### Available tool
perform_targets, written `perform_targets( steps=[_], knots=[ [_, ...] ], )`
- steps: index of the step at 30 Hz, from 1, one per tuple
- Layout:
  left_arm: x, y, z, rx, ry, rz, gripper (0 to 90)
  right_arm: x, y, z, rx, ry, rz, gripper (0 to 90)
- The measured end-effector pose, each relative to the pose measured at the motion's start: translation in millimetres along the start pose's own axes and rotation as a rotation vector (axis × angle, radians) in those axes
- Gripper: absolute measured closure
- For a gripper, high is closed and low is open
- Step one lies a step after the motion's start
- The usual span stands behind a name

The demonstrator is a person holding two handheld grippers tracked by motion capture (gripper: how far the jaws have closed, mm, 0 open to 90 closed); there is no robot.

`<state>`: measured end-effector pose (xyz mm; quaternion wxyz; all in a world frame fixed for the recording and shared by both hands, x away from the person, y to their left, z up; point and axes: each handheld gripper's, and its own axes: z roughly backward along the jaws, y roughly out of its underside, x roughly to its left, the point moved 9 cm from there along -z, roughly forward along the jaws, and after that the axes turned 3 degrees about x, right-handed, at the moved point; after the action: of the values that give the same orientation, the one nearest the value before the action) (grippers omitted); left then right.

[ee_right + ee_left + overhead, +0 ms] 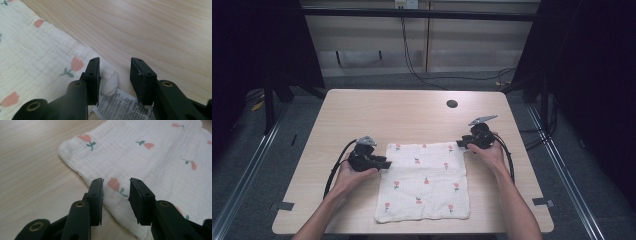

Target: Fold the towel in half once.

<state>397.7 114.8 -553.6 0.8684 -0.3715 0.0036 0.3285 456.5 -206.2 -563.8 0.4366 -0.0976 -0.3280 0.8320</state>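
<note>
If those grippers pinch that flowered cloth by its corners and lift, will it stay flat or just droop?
The cloth would probably droop: it looks thin and crinkled, lying limp on the table. It seems light, so a corner pinch should lift it. Pushed, it would likely bunch up; the corner by the label is already curled.

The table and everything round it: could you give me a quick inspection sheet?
Surface: pale wood table, dark round hole near far edge.
Job's things: white cloth with tulip print, flat; care label at one corner.
Clutter: nothing seen.
Grippers: left gripper open over the cloth's edge; right gripper open at the labelled corner.
Cables: black cable trails from each gripper.
Surroundings: grey floor, dark curtains.
</note>
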Motion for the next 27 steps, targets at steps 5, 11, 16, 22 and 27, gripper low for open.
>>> perform_targets(
  steps=[5, 11, 16, 22, 27],
  knots=[
    [13.7, -8.4, 7.2, -0.026, -0.033, 0.019, 60.6, 2.0, 2.4, -2.2, 0.024, 0.0, -0.007, 64.2],
    [39.0, -21.7, 9.0, -0.07, -0.05, 0.09, 59.6, 6.5, 2.3, -2.3, 0.053, 0.014, -0.013, 76.7],
    [57.8, -21.9, -2.3, -0.078, -0.115, 0.122, 60.3, 7.4, 3.9, -1.5, 0.052, -0.016, -0.048, 84.5],
    [58.4, -31.1, -17.9, -0.07, -0.098, 0.122, 60.6, 7.2, 4.5, -1.6, 0.038, -0.027, -0.051, 85.9],
    [52.5, -37.1, -27.7, -0.054, -0.104, 0.085, 60.7, 6.1, 5.8, -1.2, 0.02, -0.03, -0.056, 85.8]
  ],
)
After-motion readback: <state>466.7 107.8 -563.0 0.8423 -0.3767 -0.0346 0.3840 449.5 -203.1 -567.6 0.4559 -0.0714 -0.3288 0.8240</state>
